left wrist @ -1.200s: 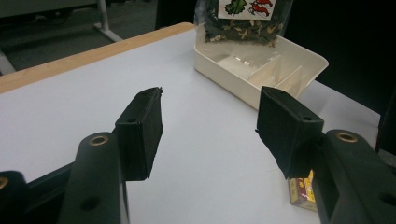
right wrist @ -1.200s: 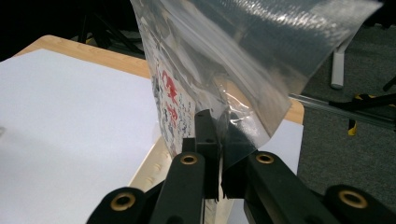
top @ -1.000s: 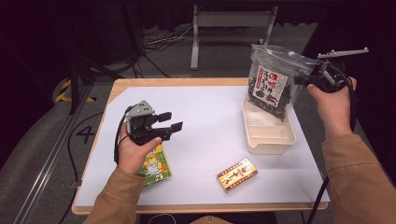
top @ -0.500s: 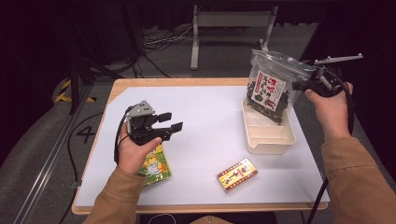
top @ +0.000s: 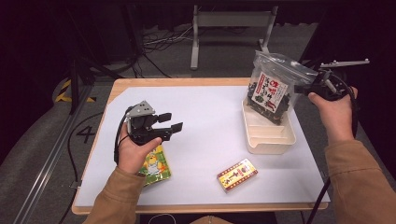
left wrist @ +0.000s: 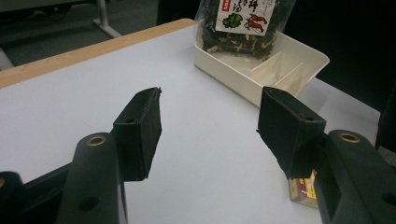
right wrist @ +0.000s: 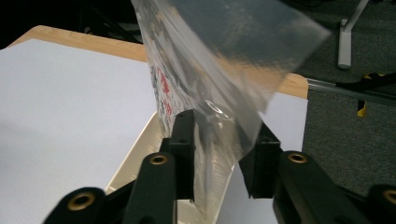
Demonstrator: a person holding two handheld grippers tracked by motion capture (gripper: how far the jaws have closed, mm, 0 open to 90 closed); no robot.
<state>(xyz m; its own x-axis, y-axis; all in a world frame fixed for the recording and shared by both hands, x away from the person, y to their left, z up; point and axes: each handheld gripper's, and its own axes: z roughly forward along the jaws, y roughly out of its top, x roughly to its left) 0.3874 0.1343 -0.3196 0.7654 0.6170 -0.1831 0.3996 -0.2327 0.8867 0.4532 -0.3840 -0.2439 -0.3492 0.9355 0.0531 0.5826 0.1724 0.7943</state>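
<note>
A clear bag of dark dried food with a red-and-white label stands tilted in the far end of the white divided tray. My right gripper is at the bag's upper right edge. Its jaws have just been opening. In the right gripper view the bag still hangs between the parted jaws of the gripper, over the tray. My left gripper hovers open and empty over the white mat, pointing right. Its own view has its jaws wide apart, facing the bag and tray.
A yellow-green snack packet lies under my left hand near the front of the mat. A small red and yellow box lies front centre, also beside the left jaw. The table's wooden edge borders dark floor with cables.
The right gripper's jaws have spread apart from the bag's edge. The bag has sunk a little toward the tray. My left gripper has stayed still.
</note>
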